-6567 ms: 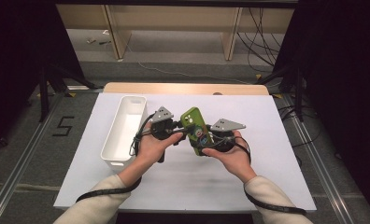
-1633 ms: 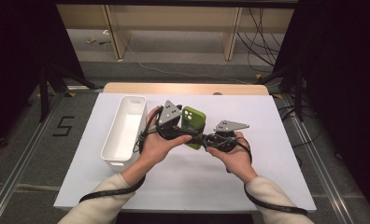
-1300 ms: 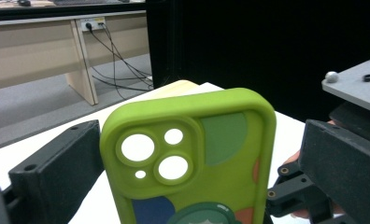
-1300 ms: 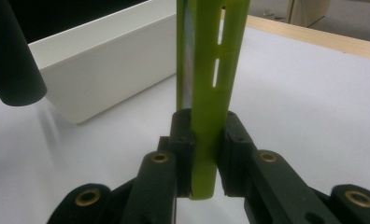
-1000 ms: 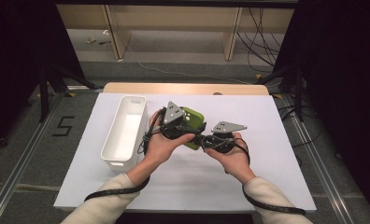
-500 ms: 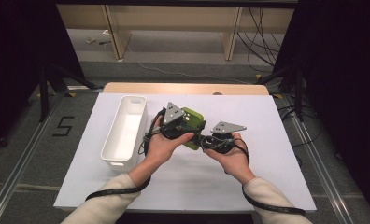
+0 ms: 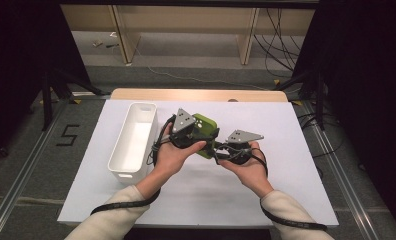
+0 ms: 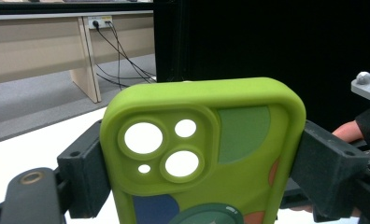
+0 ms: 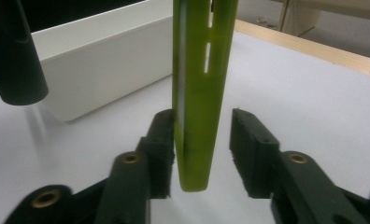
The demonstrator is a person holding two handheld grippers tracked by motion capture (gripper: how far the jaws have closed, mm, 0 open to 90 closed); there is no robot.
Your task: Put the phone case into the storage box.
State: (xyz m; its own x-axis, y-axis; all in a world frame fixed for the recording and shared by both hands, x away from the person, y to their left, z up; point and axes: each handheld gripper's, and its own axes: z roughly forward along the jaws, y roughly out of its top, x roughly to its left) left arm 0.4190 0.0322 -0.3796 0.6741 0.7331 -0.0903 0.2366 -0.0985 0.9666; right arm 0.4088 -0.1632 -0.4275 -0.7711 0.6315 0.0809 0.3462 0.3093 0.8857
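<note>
- Right now, in the high view, a person is holding a green phone case above the white table, between the left gripper and the right gripper, just right of the white bin.
- Risk here, I'd say: the case is hanging on one grip only, so any slackening or twist of the left hand could drop it onto the table instead of into the bin.
- Over in the left gripper view, the left gripper's jaws are clamping the case by its two long edges, standing wide because the case is wide; its camera holes are facing the lens.
- Another worry: a soft case could bow or squirm out if it is squeezed harder.
- Then in the right gripper view, the right gripper has just been opening. The case edge is standing between the jaws, one pad just beside it or touching, the other clearly apart, so it is not gripping.
</note>
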